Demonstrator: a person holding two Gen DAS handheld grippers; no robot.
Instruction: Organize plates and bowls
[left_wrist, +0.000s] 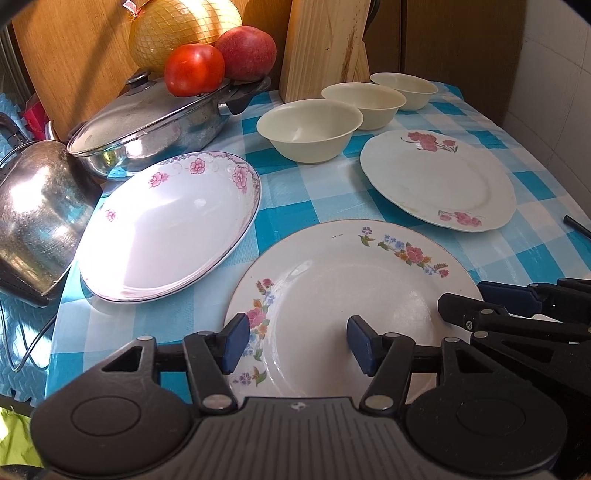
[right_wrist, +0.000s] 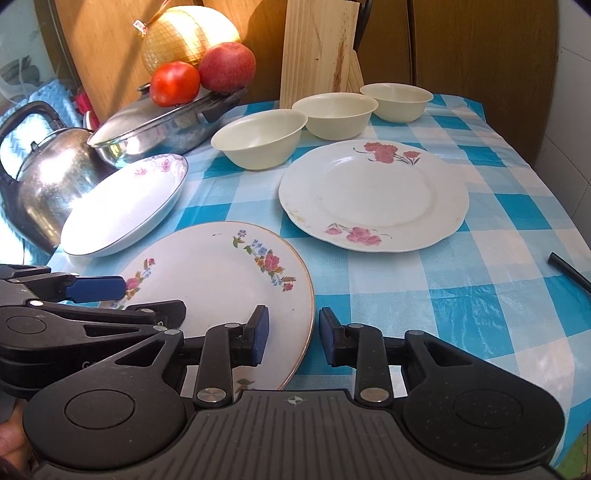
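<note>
Nothing stacked yet — three plates and three bowls lie separately on the blue checked tablecloth (right_wrist: 461, 295), so the whole sort looks still to do. The left gripper (left_wrist: 295, 341) hangs over the near plate with the multicoloured flowers (left_wrist: 332, 288), its blue pads apart and clear of the china, nothing between them but the plate's face below. The right gripper (right_wrist: 293, 338) straddles that same plate's right rim (right_wrist: 221, 273), jaws parted with the edge running up between them, and no pad looks pressed on it. Ahead and to the right of the right gripper lies the plate with red flowers (right_wrist: 373, 199); ahead and left, the deep pink-flowered dish (right_wrist: 122, 218) leans against the steel kettle (right_wrist: 51, 177). Beyond them, three cream bowls (right_wrist: 260, 138) in a diagonal row — every one empty, as are the plates. The lidded steel pan (right_wrist: 162, 125) carries a tomato (right_wrist: 174, 83) and an apple (right_wrist: 227, 66) on its glass lid. My read: this near plate gets lifted first.
</note>
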